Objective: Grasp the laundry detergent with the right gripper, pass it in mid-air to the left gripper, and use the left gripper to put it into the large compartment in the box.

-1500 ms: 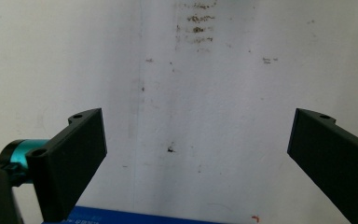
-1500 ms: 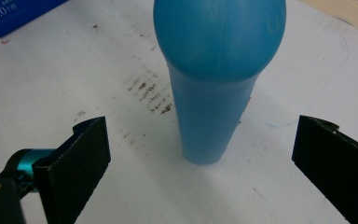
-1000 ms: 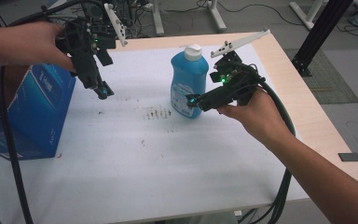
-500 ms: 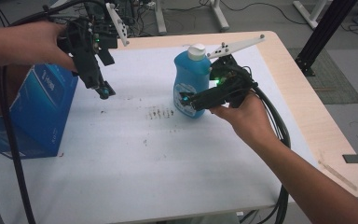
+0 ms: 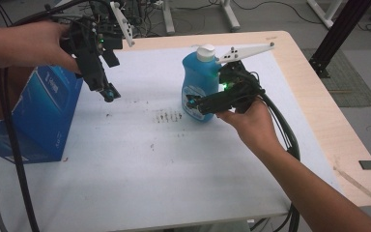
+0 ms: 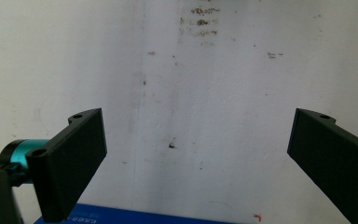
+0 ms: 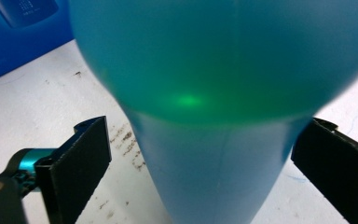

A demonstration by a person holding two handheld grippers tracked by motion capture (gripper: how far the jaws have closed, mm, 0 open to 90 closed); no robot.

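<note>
White stained table top (image 5: 125, 159). Your right gripper (image 7: 200, 154) straddles the blue bottle (image 5: 199, 82), jaws apart, ready to clamp. Left gripper (image 6: 196, 158) waits spread wide, empty, above the blue box (image 5: 43, 116).

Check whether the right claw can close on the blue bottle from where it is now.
Probably yes. The right claw is open, with the blue bottle already between its jaws; a gap shows on each side, and nothing else stands between them on the white table.

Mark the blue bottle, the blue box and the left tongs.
blue bottle (image 5: 194, 82), high view, upper body.
blue box (image 5: 43, 116), high view, front face.
left tongs (image 5: 107, 94), high view, between the tips.
</note>
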